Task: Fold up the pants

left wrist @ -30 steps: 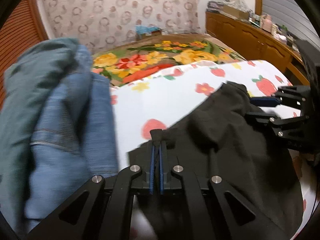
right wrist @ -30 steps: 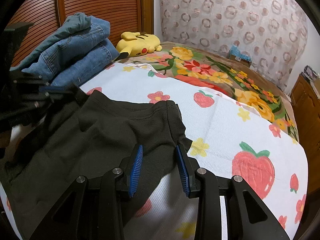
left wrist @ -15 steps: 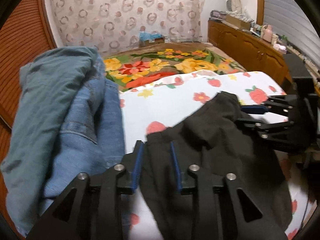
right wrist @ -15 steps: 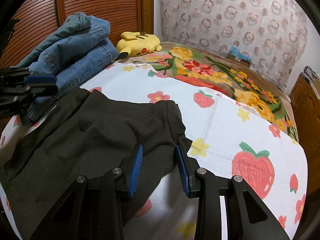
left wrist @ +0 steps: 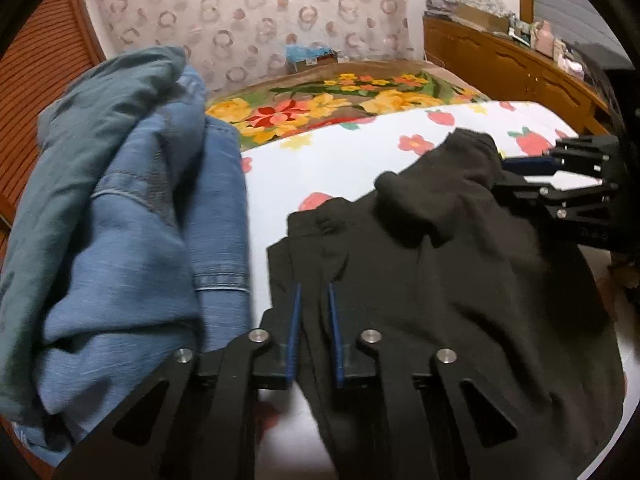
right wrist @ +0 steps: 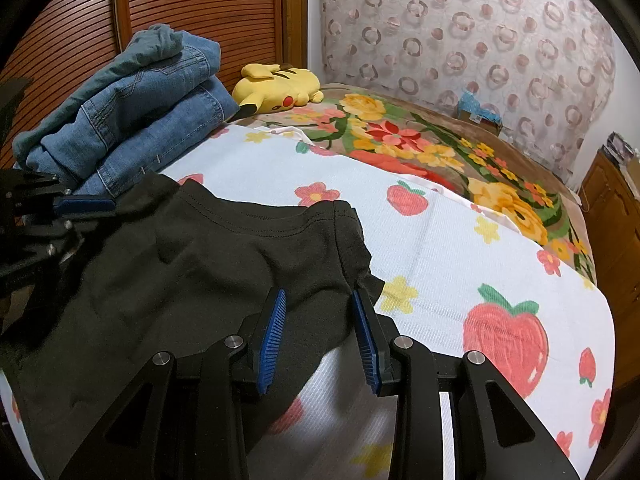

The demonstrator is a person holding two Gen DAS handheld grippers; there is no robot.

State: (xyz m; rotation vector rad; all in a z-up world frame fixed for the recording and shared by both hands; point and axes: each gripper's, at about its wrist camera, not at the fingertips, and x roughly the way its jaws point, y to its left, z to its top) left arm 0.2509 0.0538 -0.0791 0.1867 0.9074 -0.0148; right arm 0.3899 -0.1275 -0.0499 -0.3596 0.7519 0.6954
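Black pants (right wrist: 192, 280) are lying rumpled on the bed (right wrist: 440, 248) beside the jeans (right wrist: 132, 100), no fold made yet. Left tool (left wrist: 312, 304) is narrowing, jaws just closing around one edge; right tool (right wrist: 318, 312) is straddling the opposite corner, partly open, gripping nothing.

Your left gripper (left wrist: 312, 308) is matte black plastic, its two fingers built from open triangular frames with round silver screws at the joints and thin blue ribbed pads (left wrist: 295, 332) inside. Your right gripper (right wrist: 318, 312) looks identical, with the same silver screws and blue pads (right wrist: 272, 336).
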